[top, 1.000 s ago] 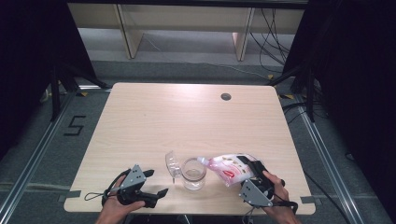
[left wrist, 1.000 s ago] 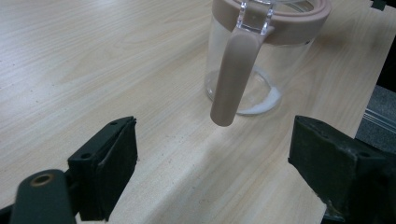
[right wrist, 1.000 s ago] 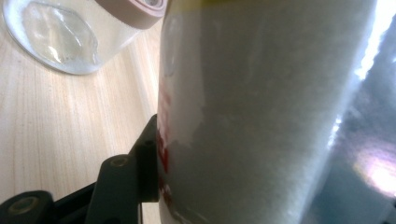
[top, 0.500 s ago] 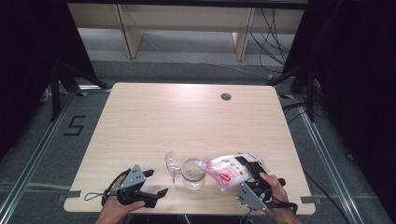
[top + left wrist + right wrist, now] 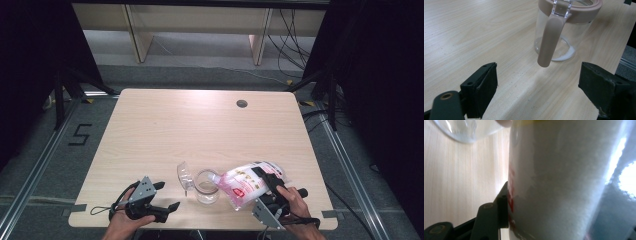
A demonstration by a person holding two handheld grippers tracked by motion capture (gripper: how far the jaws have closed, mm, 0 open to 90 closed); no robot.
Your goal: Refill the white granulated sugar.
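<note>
A clear glass jar (image 5: 206, 186) with a pinkish-brown rim stands near the table's front edge, its clear lid (image 5: 184, 175) flipped open to the left. Some white powder (image 5: 565, 54) lies on its bottom. My right gripper (image 5: 263, 179) is shut on a pink-and-white bag (image 5: 241, 185), which is tipped with its mouth at the jar's rim. Up close the bag (image 5: 564, 182) is packed with white granules, and one black finger (image 5: 499, 215) presses its side. My left gripper (image 5: 162, 197) rests open on the table left of the jar (image 5: 559, 32), its jaws wide apart with nothing between them.
The light wooden table (image 5: 200, 130) has a round cable hole (image 5: 242, 103) at the back right. The jar's brown latch strap (image 5: 550, 40) hangs down its near side. Both hands are at the front edge. Grey floor with rails surrounds the table.
The right gripper has tipped the bag further, bringing its mouth down over the jar's rim. The left gripper has stayed where it was.
</note>
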